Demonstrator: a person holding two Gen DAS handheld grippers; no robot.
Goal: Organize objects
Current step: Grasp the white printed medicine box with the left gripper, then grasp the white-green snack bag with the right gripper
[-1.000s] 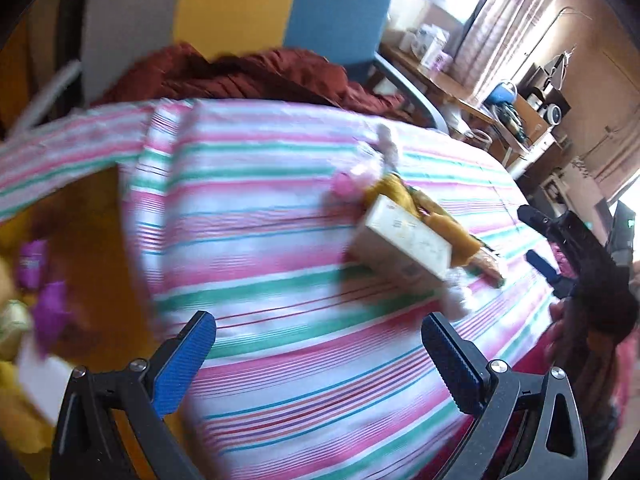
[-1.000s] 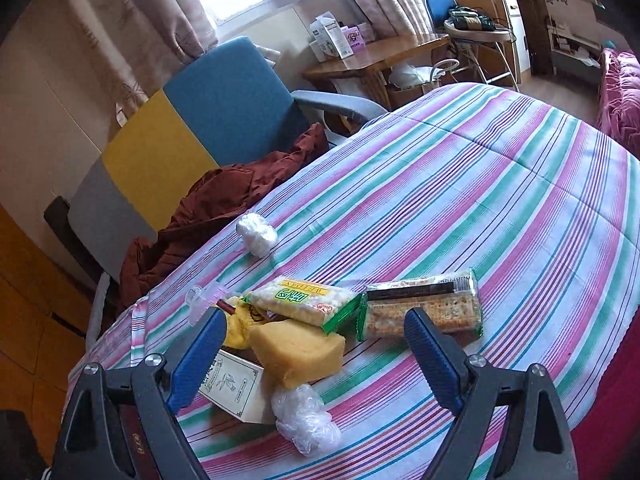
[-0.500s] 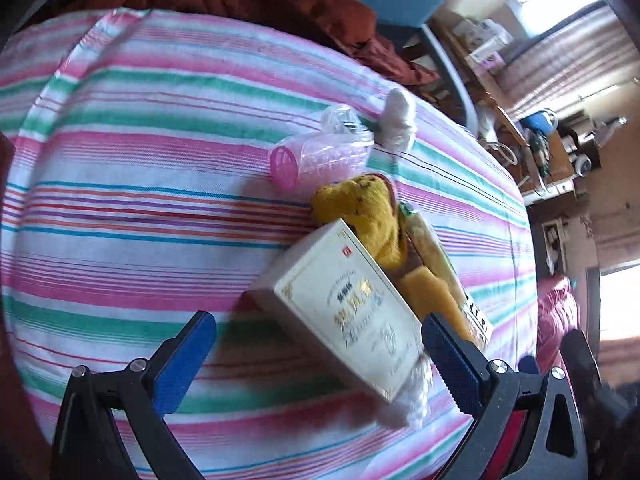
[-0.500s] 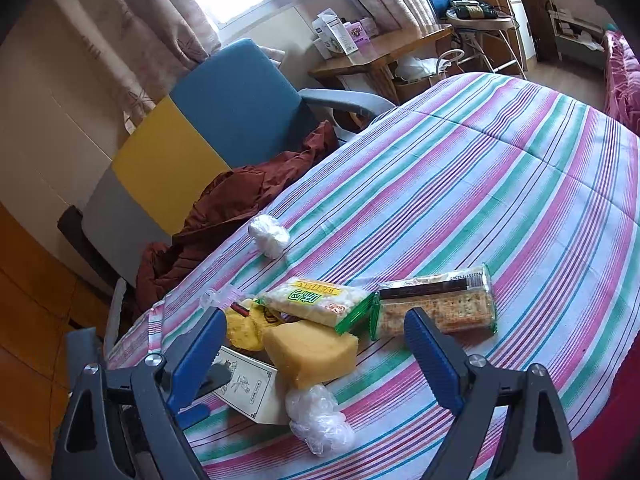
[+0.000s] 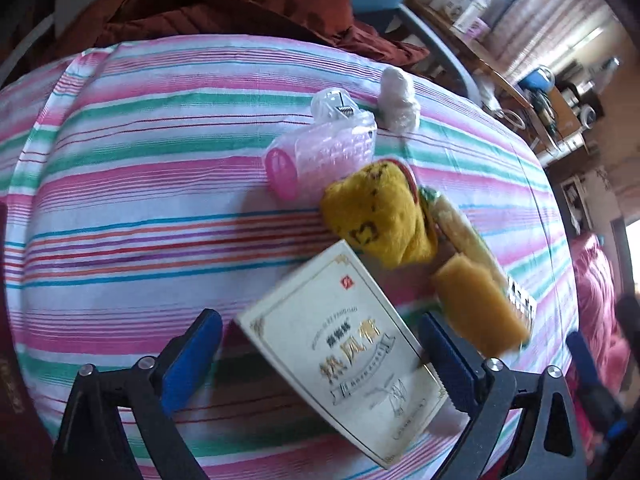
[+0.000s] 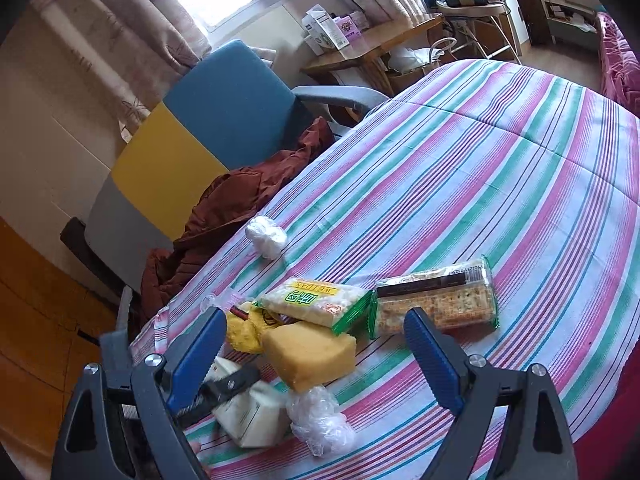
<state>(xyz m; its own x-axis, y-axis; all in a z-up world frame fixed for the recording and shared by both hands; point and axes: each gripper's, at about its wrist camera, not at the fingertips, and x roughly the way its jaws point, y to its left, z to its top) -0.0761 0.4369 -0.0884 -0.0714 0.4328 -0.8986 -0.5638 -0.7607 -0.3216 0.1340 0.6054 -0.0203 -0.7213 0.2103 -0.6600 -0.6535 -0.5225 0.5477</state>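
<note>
Left gripper, jaws spread: cream box fills the gap between them; yellow sponge just beyond its right finger, yellow plush and pink roller ahead. Bare striped cloth ahead-left.

Right gripper, jaws spread: sponge between them, cracker pack ahead; bare cloth beyond, right.

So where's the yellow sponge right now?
The yellow sponge lies on the striped cloth, low centre in the right wrist view, between the white box and the cracker packet, with a crumpled plastic wad just in front.
</note>
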